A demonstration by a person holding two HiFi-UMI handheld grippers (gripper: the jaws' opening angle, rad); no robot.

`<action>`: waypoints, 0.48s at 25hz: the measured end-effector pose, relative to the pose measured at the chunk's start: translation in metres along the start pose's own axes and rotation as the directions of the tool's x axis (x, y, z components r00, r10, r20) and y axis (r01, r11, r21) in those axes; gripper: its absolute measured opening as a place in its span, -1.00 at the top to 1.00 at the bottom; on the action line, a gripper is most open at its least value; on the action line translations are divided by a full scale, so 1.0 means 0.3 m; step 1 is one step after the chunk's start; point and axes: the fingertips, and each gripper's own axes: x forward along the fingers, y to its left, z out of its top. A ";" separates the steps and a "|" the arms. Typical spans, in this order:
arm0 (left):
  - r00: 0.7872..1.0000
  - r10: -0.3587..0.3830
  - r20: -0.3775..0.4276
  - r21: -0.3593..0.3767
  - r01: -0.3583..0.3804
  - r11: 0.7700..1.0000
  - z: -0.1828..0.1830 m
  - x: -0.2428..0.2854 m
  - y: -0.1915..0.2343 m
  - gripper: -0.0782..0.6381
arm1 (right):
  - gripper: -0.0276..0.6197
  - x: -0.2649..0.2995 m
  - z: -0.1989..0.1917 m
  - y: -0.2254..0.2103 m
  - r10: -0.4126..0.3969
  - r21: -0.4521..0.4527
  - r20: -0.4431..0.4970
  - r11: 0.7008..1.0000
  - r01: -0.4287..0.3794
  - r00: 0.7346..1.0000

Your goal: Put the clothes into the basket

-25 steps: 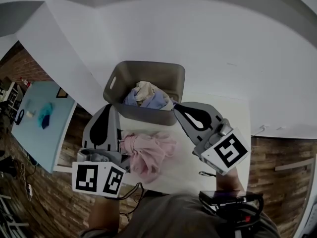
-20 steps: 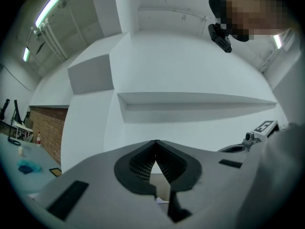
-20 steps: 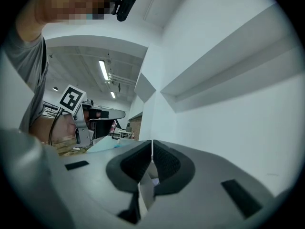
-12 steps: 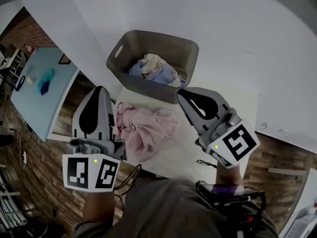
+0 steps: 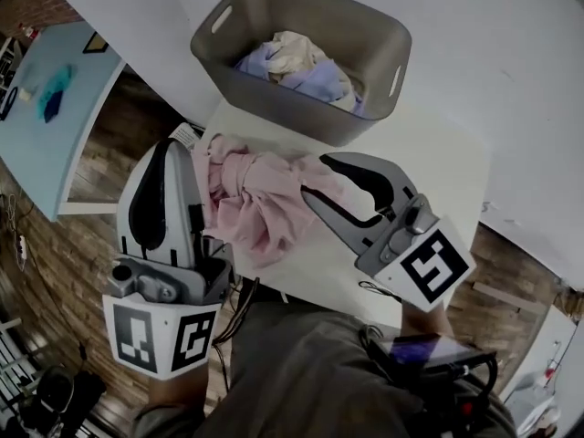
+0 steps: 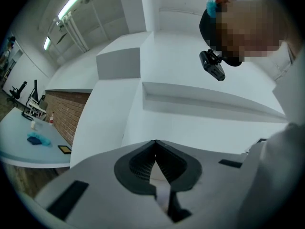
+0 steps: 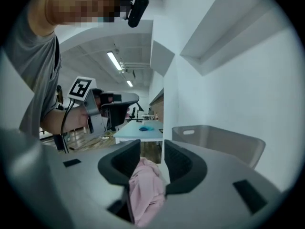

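The pink garment (image 5: pixel 265 199) lies on the tabletop (image 5: pixel 429 162) just in front of the basket (image 5: pixel 292 117), as before. The right gripper (image 5: pixel 313 176), closed a second ago, has just been opening its jaws narrowly, with a pink fold loose between them. The left gripper (image 5: pixel 169 146) stays closed and empty beside the garment.

Basket (image 5: pixel 301 121): grey plastic tub, oblong, rounded corners, a slot handle in each end wall. It stands upright at the far edge of the white table (image 5: pixel 429 172), toward its far left corner, and is part filled.

Contents of the basket: a cream piece (image 5: pixel 297 51) lies crumpled on top of a lavender piece (image 5: pixel 321 82). Both are loosely heaped.

Pink garment (image 5: pixel 260 199): soft pale pink cloth, bunched and twisted into folds. It lies on the table by the left edge, just before the basket and outside it.
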 end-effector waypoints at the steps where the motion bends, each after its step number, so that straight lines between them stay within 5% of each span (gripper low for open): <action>1: 1.000 0.004 -0.002 -0.010 -0.005 1.000 -0.019 -0.002 0.019 0.76 | 0.39 0.027 -0.039 0.017 0.016 -0.006 -0.031 1.000 -0.016 0.999; 6: 0.999 0.019 -0.036 -0.053 -0.021 0.998 -0.132 -0.017 0.093 0.76 | -0.04 0.111 -0.267 0.098 0.097 0.045 -0.194 0.995 -0.090 0.976; 12: 0.993 0.049 -0.105 -0.081 -0.058 0.995 -0.268 -0.026 0.199 0.76 | -0.62 0.201 -0.522 0.145 0.143 0.048 -0.374 0.990 -0.135 0.916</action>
